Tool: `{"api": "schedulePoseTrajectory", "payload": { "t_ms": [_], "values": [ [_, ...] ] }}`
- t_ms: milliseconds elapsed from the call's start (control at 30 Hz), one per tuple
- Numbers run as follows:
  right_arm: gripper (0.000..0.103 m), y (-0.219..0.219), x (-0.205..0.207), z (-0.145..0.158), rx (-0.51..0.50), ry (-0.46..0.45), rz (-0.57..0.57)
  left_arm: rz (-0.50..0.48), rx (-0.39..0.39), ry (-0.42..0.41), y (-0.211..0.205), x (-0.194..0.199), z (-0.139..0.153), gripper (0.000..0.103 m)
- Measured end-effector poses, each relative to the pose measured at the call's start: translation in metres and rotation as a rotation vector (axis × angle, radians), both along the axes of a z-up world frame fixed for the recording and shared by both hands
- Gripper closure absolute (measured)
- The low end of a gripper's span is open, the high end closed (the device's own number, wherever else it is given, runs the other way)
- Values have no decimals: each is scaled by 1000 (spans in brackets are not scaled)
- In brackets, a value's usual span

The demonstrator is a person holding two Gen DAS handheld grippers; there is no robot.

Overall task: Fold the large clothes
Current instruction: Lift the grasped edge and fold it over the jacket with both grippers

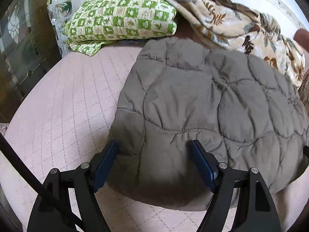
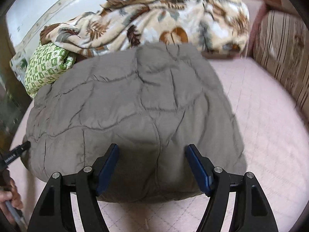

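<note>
I have the grey quilted jacket (image 1: 202,106) lying folded into a puffy bundle on the pink quilted bed (image 1: 67,100), both the left gripper (image 1: 154,164) and right gripper (image 2: 152,166) hovering over its near edge, jaws wide and gripping nothing, probably ready to press or tuck it.

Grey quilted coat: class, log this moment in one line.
coat: folded, on pink mat | left tool: open | right tool: open | held: nothing

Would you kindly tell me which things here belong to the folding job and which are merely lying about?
Job in hand:
- grey quilted padded garment
- left gripper, open
- right gripper, open

Lying about:
- green-and-white patterned folded quilt
- beige leaf-print fleece blanket
- striped brown cushion
- pink quilted mattress cover
</note>
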State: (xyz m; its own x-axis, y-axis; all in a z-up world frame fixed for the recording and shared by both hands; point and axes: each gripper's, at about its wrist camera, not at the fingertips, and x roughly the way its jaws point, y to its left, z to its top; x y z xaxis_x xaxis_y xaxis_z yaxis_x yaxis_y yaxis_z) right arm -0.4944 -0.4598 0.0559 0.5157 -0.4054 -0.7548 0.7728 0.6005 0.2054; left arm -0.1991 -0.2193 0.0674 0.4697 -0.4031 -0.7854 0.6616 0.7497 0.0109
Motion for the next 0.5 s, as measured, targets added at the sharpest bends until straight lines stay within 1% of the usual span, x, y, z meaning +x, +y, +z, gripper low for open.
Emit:
{"api": "schedulePoseTrajectory", "payload": {
  "t_ms": [67, 133, 233, 300, 333, 467, 500],
  "values": [
    [27, -2, 2, -4, 22, 5, -2, 2, 5, -4, 0, -1, 0, 25],
    [27, -2, 1, -3, 23, 0, -4, 2, 5, -13, 0, -2, 3, 25],
    [27, 0, -6, 7, 19, -42, -8, 13, -11, -9, 5, 0, 9, 25],
    [27, -1, -14, 13, 12, -65, -23, 31, -35, 18, 14, 5, 13, 25],
    [27, -2, -22, 16, 10, -75, -38, 44, -53, 44, 20, 9, 14, 25],
    [27, -9, -52, 20, 47, -126, -87, 108, -152, 229, 60, 29, 16, 25],
    [27, -10, -62, 20, 64, -143, -99, 125, -168, 254, 69, 31, 17, 25]
  ]
}}
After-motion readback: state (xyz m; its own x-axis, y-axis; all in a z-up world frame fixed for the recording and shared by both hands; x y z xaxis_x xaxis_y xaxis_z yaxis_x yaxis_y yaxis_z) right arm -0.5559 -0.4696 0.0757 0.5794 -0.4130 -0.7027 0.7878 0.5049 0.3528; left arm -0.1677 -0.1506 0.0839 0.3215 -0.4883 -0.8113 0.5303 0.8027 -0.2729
